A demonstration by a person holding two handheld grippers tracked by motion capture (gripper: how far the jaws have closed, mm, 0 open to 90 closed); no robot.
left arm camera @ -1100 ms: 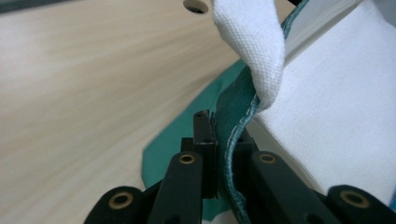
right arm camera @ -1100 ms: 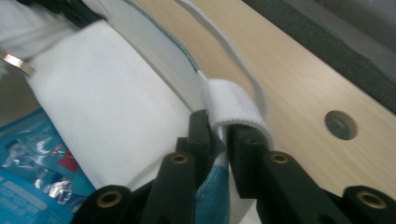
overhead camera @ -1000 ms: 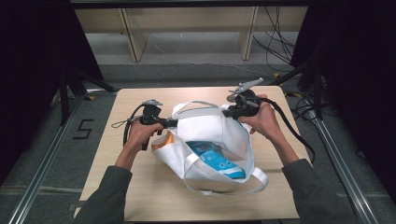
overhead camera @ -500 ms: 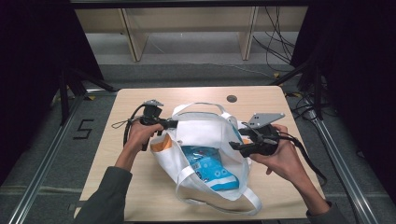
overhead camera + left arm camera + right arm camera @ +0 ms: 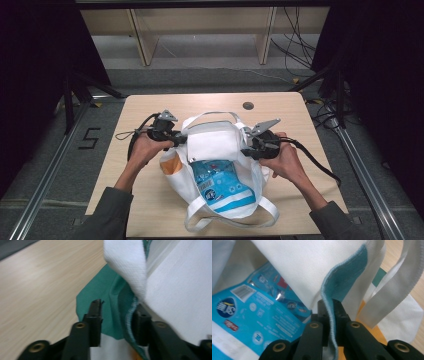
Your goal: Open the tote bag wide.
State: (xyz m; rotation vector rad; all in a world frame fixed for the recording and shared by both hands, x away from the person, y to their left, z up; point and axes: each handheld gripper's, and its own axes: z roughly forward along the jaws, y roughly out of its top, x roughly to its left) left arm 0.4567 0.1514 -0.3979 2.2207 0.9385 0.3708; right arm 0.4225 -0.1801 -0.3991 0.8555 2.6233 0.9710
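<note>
We see the white tote bag (image 5: 215,170) lying mid-table (image 5: 150,105), blue packet (image 5: 220,185) inside. Right gripper (image 5: 329,307) is clamped on the bag's teal-edged rim. Left gripper (image 5: 117,317) has just been opening; its jaws stand apart, rim fabric between them.

We see a matt woven-cloth bag (image 5: 212,145) on the smooth pale wood table (image 5: 150,107) — inside the bag, a glossy plastic packet (image 5: 220,185).

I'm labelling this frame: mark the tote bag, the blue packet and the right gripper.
tote bag (image 5: 212,142), high view, white upper panel.
blue packet (image 5: 220,185), high view, printed face.
right gripper (image 5: 329,315), right gripper view, between the tips clamping the bag's teal-lined rim.
</note>
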